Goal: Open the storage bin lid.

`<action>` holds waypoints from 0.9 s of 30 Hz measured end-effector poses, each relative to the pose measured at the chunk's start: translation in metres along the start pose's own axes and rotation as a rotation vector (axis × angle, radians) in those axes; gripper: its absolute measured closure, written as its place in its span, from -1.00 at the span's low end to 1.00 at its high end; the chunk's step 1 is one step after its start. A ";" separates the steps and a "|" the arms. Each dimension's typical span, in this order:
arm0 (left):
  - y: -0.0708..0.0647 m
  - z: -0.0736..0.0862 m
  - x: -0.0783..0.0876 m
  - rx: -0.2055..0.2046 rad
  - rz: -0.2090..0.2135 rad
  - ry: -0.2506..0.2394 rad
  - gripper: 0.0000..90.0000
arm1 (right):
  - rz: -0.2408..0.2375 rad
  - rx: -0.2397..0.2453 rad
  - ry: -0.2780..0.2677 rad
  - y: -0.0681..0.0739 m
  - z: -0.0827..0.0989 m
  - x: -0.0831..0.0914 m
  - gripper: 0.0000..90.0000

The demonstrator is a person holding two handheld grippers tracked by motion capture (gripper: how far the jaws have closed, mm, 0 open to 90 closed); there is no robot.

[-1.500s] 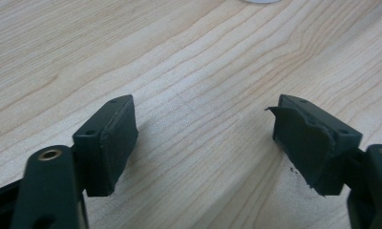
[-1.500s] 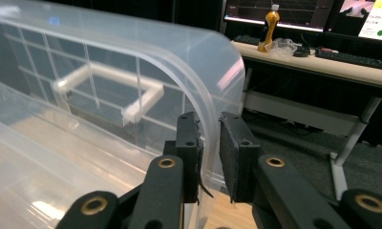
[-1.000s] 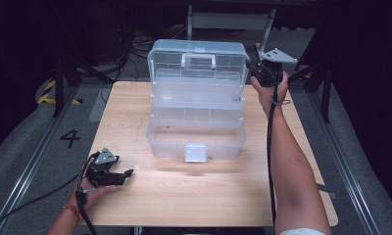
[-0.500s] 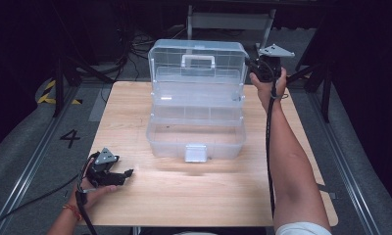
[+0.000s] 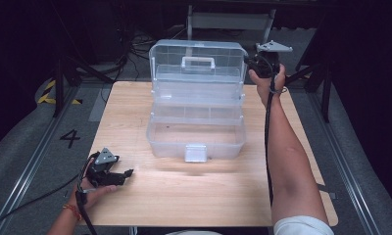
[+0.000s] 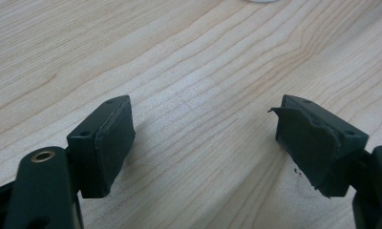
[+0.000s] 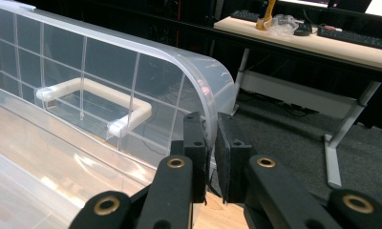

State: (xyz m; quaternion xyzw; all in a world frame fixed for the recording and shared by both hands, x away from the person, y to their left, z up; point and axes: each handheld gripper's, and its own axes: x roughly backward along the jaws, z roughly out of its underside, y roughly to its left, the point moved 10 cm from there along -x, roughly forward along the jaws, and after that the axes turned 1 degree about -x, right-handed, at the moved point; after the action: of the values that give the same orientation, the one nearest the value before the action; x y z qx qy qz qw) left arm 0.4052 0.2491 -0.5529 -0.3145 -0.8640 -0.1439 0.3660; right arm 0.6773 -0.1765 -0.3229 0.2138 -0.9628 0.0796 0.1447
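Clear ribbed plastic toolbox (image 5: 196,132) sits mid-counter, toward the far edge of the counter (image 5: 208,196), pale wood grain. Lid (image 5: 199,63) is raised upright, with a white loop handle (image 5: 198,62) and rounded corners. Right tool (image 7: 211,143) is clamped on the lid's curved right edge, the thin wall pinched between its black pads. Left tool (image 6: 203,138) rests near the near-left corner with its jaws apart and nothing between them; one pad's rubber looks torn, probably.
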 end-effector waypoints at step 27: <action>0.000 0.000 0.000 0.000 0.001 -0.003 -0.52 | 0.022 0.007 0.065 -0.008 0.001 -0.024 0.85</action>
State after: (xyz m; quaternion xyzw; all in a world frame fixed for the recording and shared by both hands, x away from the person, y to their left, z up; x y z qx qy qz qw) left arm 0.4054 0.2490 -0.5529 -0.3155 -0.8643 -0.1433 0.3645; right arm 0.7014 -0.1743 -0.3309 0.2009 -0.9596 0.0917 0.1744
